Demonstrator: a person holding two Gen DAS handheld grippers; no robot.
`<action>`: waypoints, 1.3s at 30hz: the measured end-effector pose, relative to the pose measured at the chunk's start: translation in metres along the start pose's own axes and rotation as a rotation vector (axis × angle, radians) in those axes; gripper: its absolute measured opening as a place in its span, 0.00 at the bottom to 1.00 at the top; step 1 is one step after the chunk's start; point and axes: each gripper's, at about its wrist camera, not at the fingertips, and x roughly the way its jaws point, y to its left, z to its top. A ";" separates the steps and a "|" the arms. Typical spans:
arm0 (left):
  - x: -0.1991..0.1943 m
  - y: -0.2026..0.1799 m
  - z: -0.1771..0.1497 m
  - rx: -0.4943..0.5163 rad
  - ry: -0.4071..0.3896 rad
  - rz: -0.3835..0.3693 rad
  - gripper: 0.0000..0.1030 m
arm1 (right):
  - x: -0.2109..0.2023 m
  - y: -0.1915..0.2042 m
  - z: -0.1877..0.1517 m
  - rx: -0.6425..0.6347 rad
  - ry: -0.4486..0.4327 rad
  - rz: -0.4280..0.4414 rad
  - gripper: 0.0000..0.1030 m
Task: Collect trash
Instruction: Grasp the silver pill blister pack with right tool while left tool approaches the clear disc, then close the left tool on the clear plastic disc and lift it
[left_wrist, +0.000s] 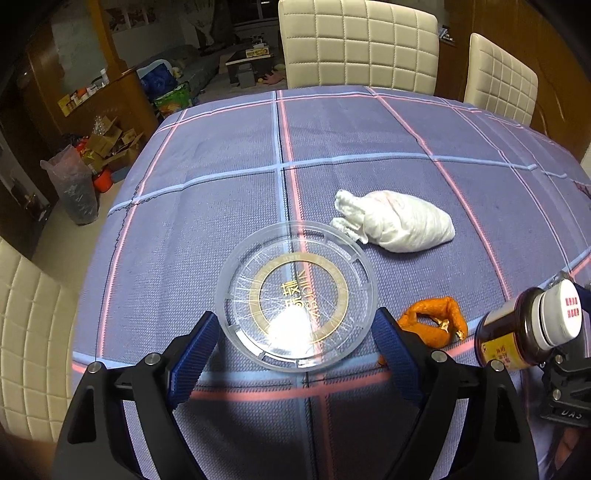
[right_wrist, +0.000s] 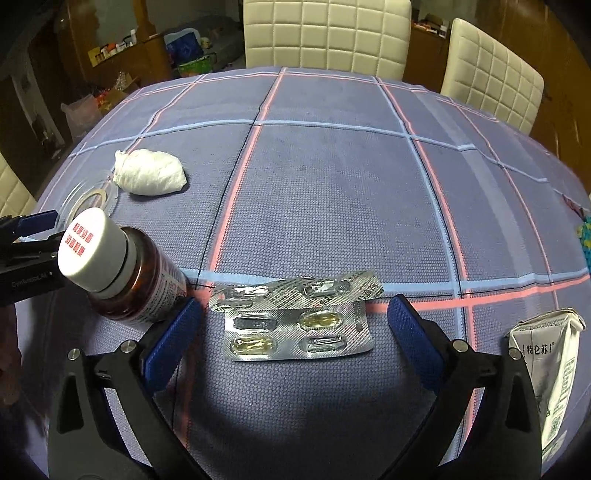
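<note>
My left gripper (left_wrist: 297, 321) is open and straddles a clear round plastic lid (left_wrist: 295, 295) with a gold ring, lying flat on the checked tablecloth (left_wrist: 221, 221). Its blue pads stand just beside the lid's rim. A white crumpled wad (left_wrist: 399, 221) lies beyond it, and an orange peel (left_wrist: 432, 325) sits to its right. My right gripper (right_wrist: 293, 310) is open over two silver blister packs (right_wrist: 299, 332) that lie between its fingers, untouched. A brown bottle (right_wrist: 140, 280) with a white cap stands by its left finger. A crumpled milk carton (right_wrist: 546, 362) lies at the right.
Cream padded chairs (left_wrist: 358, 44) stand behind the table, and another (left_wrist: 26, 332) at its left. Boxes and a plastic bag (left_wrist: 74, 184) clutter the floor at the left. The far half of the tablecloth (right_wrist: 332, 147) carries nothing.
</note>
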 end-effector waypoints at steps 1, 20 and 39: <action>0.000 0.000 0.000 0.000 -0.006 -0.001 0.80 | 0.000 0.001 0.000 -0.003 -0.002 0.002 0.93; -0.025 -0.004 -0.017 0.041 -0.046 0.018 0.78 | -0.017 0.008 -0.010 -0.038 -0.025 -0.001 0.60; -0.106 0.008 -0.096 0.036 -0.083 0.042 0.77 | -0.077 0.038 -0.066 -0.091 -0.041 0.022 0.60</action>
